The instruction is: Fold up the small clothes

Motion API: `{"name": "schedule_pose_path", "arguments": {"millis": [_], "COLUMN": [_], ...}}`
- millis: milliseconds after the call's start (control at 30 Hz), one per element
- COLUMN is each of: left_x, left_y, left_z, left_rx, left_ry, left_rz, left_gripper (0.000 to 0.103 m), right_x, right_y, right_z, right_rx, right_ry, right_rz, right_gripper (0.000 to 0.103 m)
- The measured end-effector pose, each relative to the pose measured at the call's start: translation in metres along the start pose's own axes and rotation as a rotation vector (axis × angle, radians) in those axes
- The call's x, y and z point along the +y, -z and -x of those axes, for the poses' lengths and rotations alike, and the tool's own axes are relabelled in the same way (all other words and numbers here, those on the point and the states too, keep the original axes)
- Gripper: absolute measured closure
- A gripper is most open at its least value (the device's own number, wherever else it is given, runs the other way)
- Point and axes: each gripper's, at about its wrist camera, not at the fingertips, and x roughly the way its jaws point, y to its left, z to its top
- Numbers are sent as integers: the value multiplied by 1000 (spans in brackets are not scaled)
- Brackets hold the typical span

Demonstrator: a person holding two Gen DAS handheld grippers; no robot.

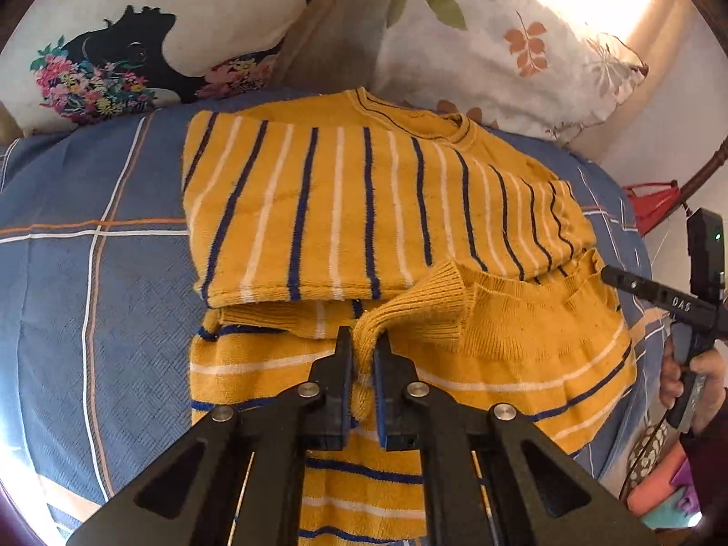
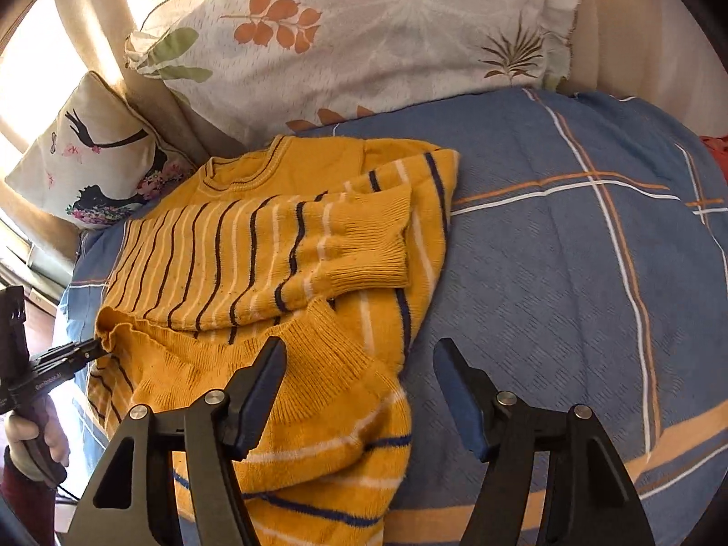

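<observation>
A small yellow sweater (image 1: 364, 209) with blue and white stripes lies partly folded on a blue plaid bedcover (image 1: 91, 273). Its sleeves are folded across the body. My left gripper (image 1: 364, 341) is shut on the ribbed hem, which is lifted and folded back toward the collar. In the right wrist view the same sweater (image 2: 255, 250) lies left of centre, and the left gripper (image 2: 98, 348) pinches the hem at its left side. My right gripper (image 2: 359, 355) is open and empty, its left finger over the hem, its right finger over the bedcover (image 2: 568, 295). The right gripper also shows in the left wrist view (image 1: 607, 273), beside the sweater's right edge.
A white leaf-print pillow (image 2: 364, 36) and a cushion with a black figure (image 1: 113, 59) lean at the back. A red item (image 1: 650, 200) lies at the bed's right edge. Colourful items (image 1: 659, 491) sit low on the right.
</observation>
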Motion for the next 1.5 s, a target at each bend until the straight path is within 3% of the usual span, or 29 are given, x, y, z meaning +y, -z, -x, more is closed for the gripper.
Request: {"name": "schedule_pose_path", "arguments": {"millis": [133, 200, 233, 433, 633, 900, 1100, 1300, 1500], "left_x": [3, 3, 3, -7, -22, -14, 21, 62, 92], "left_y": [2, 6, 8, 23, 36, -13, -70, -118, -132], "left_z": [16, 27, 34, 85, 124, 109, 65, 3, -33], "left_rx": [-36, -55, -69, -177, -242, -239, -220, -170, -116], "left_ry": [-16, -16, -5, 13, 23, -44, -34, -70, -53], "left_rz": [37, 64, 85, 187, 288, 280, 332, 370, 396], "left_gripper": [96, 96, 96, 97, 97, 97, 98, 103, 103], "right_x": [10, 14, 15, 28, 41, 51, 57, 54, 37], "right_y": [6, 12, 15, 28, 25, -18, -68, -115, -133], "right_z": [-21, -18, -13, 47, 82, 87, 46, -30, -95], "right_rx": [85, 89, 89, 1, -19, -41, -42, 14, 86], "right_ry": [-48, -61, -83, -139, -171, -203, -175, -51, 24], "right_rz": [58, 83, 82, 158, 251, 256, 202, 140, 52], "right_gripper": [35, 82, 86, 88, 88, 89, 89, 90, 89]}}
